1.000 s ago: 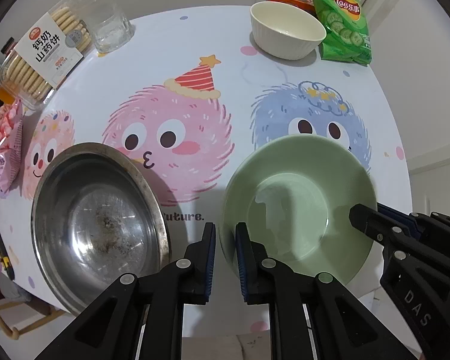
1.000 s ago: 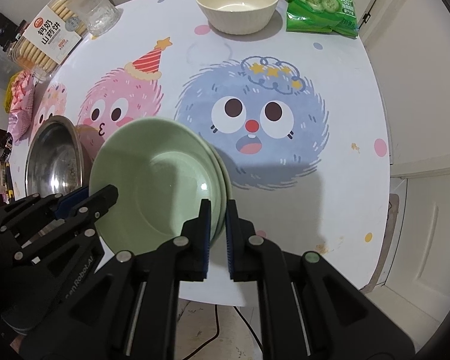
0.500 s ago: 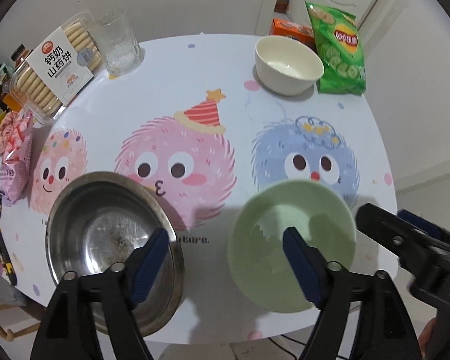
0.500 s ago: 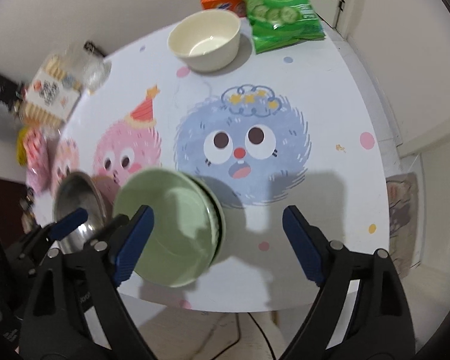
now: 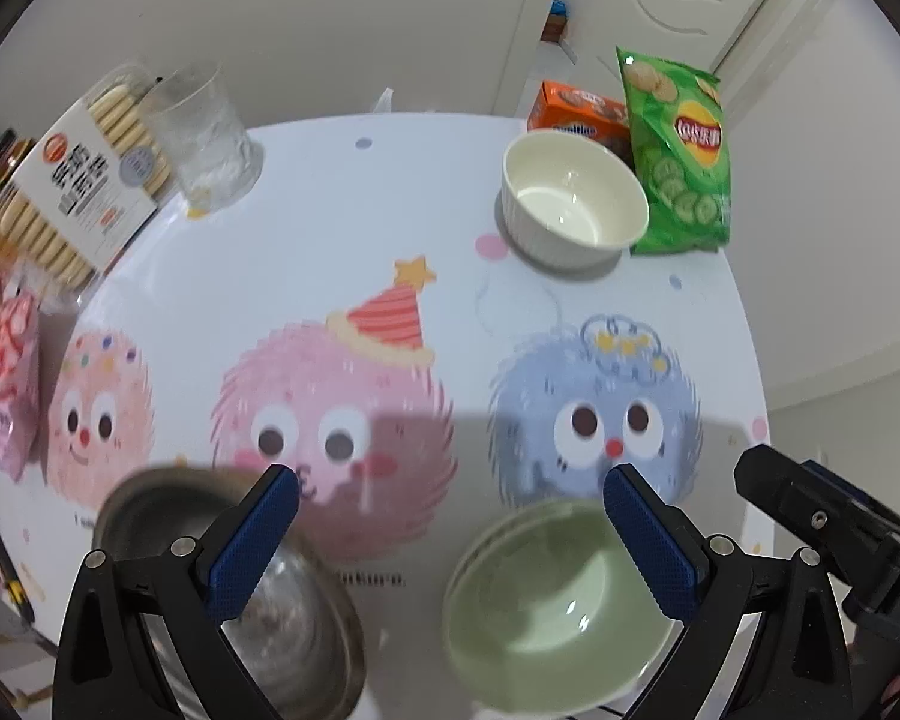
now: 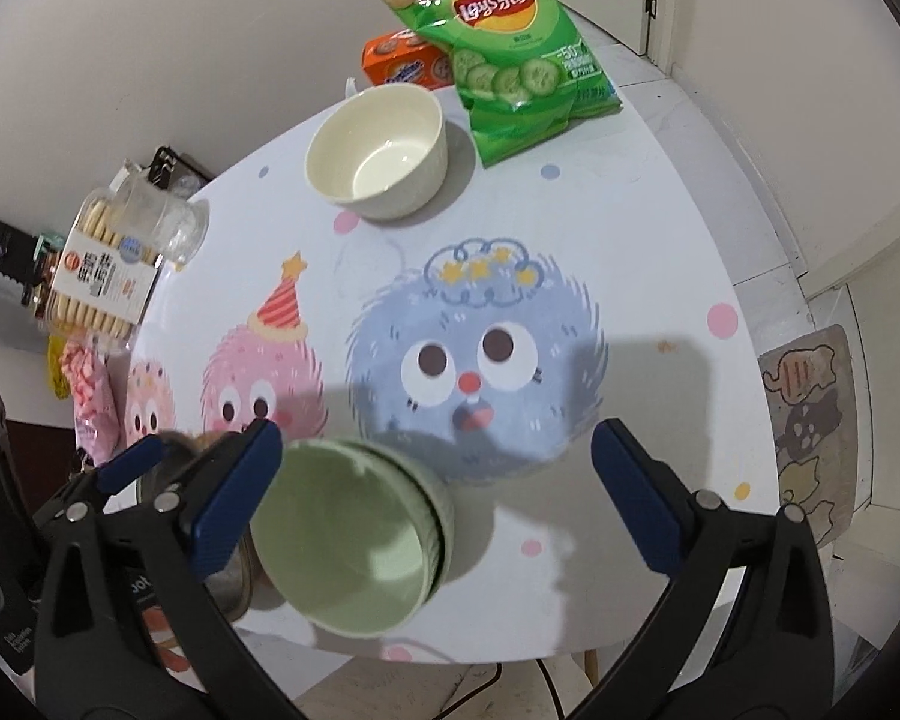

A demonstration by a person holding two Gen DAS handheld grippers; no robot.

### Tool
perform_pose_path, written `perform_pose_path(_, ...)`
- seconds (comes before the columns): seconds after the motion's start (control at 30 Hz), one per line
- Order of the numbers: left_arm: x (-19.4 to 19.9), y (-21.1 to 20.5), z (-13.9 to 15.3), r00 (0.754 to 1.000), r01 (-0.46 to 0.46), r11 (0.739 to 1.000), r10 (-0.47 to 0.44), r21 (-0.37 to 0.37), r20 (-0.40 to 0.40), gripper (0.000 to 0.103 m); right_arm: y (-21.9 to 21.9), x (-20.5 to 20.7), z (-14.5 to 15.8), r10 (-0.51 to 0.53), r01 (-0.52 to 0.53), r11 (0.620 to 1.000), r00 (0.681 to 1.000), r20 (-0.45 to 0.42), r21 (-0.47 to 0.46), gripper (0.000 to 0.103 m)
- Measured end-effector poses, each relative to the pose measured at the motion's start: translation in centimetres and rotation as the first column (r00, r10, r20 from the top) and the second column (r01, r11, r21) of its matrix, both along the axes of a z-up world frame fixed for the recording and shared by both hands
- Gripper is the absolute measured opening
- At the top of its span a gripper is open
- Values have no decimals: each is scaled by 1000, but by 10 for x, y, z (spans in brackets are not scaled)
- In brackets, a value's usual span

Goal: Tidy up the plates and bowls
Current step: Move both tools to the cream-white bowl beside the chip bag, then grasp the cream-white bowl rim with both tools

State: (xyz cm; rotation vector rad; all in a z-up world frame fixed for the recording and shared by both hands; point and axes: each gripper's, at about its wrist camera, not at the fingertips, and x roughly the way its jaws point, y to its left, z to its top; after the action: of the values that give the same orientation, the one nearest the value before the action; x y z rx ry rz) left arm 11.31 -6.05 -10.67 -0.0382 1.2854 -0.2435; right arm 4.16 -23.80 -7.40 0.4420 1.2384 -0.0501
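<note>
Left hand-held gripper (image 5: 450, 516): released, jaws just spread wide, nothing pressed between the blue pads; one pad hangs over the steel bowl, the other over the green stack.
Right hand-held gripper (image 6: 438, 468): released too, jaws just opened fully; the green stack sits under its left pad, not clamped.
Green bowls (image 6: 354, 534): two, nested one inside the other, resting at the near edge of the worktop (image 6: 660, 252) on the blue cartoon print.
Steel bowl (image 5: 228, 594): one, just beside the green stack, to its left in the left wrist view.
White bowl (image 6: 378, 150): one, at the far side, well apart from the others, beside the crisp bag (image 6: 504, 42).
Step in hand: stack looks set down, so the likely job is clearing away upward without clipping a rim.
Doing it well: keep both jaws wide until clear of the stack, then approach the next bowl from above and pinch its wall squarely.
Risk: the stack sits close to the edge; a nudge could tip it off.
</note>
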Motion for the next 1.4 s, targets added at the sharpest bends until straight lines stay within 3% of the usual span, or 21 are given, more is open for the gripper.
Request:
perform_pose_path(0.3, 60, -11, -8, 999, 39, 999, -39, 14, -38, 103, -7, 44, -3, -47, 48, 998, 999, 16, -30, 103)
perform_pose_path(0.57, 112, -23, -27, 995, 54, 998, -51, 36, -90, 103, -18, 88, -13, -99, 97, 994, 995, -24, -55, 103)
perform_pose_path(0.83, 154, -42, -35, 994, 92, 994, -88, 52, -72, 100, -29, 128, -29, -165, 167, 986, 984, -68, 26, 103)
perform_pose_path(1.0, 172, -49, -46, 992, 91, 995, -87, 39, -91, 88, -39, 142, -42, -260, 269, 959, 960, -106, 83, 102)
perform_pose_path(1.03, 175, -50, -49, 991, 88, 996, -84, 32, -107, 86, -40, 144, -44, -273, 283, 956, 955, -113, 82, 100)
perform_pose_path(1.1, 179, -52, -54, 990, 86, 996, -81, 38, -115, 75, -41, 148, -47, -288, 297, 951, 952, -108, 86, 84)
perform_pose_path(1.27, 187, -58, -64, 987, 102, 994, -96, 41, -132, 64, -37, 164, -58, -260, 270, 960, 958, -121, 79, 80)
perform_pose_path(1.37, 190, -59, -68, 985, 106, 994, -101, 33, -141, 62, -35, 169, -61, -261, 268, 962, 957, -126, 49, 63)
perform_pose_path(1.4, 191, -59, -69, 985, 107, 994, -101, 29, -141, 56, -35, 170, -64, -262, 270, 962, 955, -137, 46, 56)
